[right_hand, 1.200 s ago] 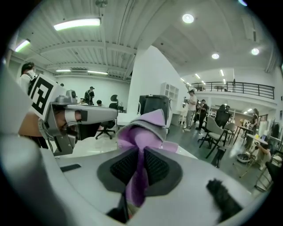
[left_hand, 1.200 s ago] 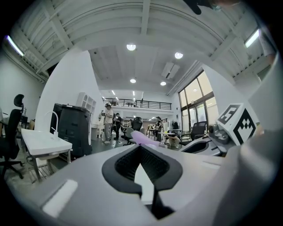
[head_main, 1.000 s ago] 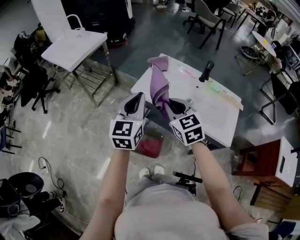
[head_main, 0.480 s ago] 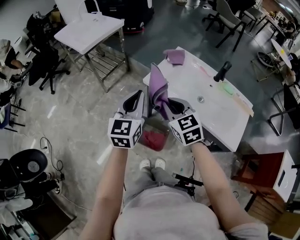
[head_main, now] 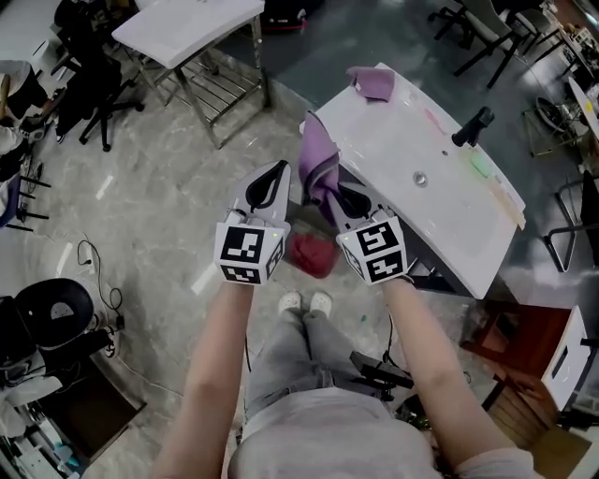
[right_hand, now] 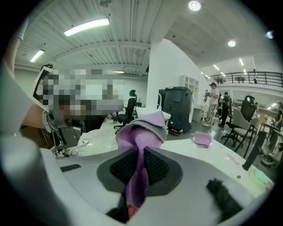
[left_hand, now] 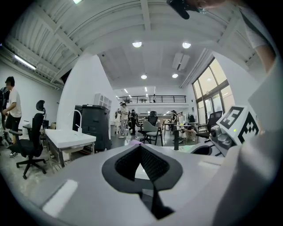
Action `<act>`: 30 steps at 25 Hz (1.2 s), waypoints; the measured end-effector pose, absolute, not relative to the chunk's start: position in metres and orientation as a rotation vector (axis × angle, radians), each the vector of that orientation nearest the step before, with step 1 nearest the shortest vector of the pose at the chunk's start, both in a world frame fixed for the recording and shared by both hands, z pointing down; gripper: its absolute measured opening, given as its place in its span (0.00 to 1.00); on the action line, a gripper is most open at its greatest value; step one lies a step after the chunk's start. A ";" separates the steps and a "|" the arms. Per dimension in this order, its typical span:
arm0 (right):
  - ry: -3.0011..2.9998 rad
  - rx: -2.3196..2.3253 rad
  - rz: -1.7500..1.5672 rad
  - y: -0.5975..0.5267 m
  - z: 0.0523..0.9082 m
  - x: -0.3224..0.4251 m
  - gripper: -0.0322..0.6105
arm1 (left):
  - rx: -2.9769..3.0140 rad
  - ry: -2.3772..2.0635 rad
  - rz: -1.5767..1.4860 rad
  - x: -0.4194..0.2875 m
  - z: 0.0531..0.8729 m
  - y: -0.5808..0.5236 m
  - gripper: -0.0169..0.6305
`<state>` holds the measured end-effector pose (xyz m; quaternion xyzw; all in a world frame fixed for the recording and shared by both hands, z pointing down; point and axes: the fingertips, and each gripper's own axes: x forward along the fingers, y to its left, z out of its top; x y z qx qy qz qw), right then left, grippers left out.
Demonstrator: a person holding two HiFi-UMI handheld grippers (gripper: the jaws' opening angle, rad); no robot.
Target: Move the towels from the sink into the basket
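My right gripper [head_main: 344, 198] is shut on a purple towel [head_main: 318, 170], which hangs in the air just off the near left corner of the white sink [head_main: 440, 210]. In the right gripper view the towel [right_hand: 143, 132] bunches above the closed pads and trails down between them. A second purple towel [head_main: 372, 82] lies on the sink's far corner, also visible as a small towel [right_hand: 202, 139] from the right gripper. My left gripper [head_main: 268, 187] hovers beside the right one, shut and holding nothing [left_hand: 140, 148]. Below and between them, a red towel [head_main: 312, 254] lies in the basket on the floor.
A black faucet [head_main: 471, 126] stands on the sink's far side. A white folding table [head_main: 187, 23] is at the upper left, with chairs around it. A black stool [head_main: 56, 309] and cables lie on the floor at left. A brown cabinet [head_main: 524, 337] stands at right.
Both grippers have come down and away from the sink, the right one carrying the purple towel with it. The towel now hangs off the sink's corner, nearer the red towel below.
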<state>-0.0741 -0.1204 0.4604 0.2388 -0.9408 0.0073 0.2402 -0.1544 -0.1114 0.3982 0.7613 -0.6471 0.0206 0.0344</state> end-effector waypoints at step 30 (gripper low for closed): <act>-2.360 0.414 0.179 -0.092 0.734 -0.100 0.13 | 2.098 -1.932 0.137 -0.185 0.629 -0.104 0.04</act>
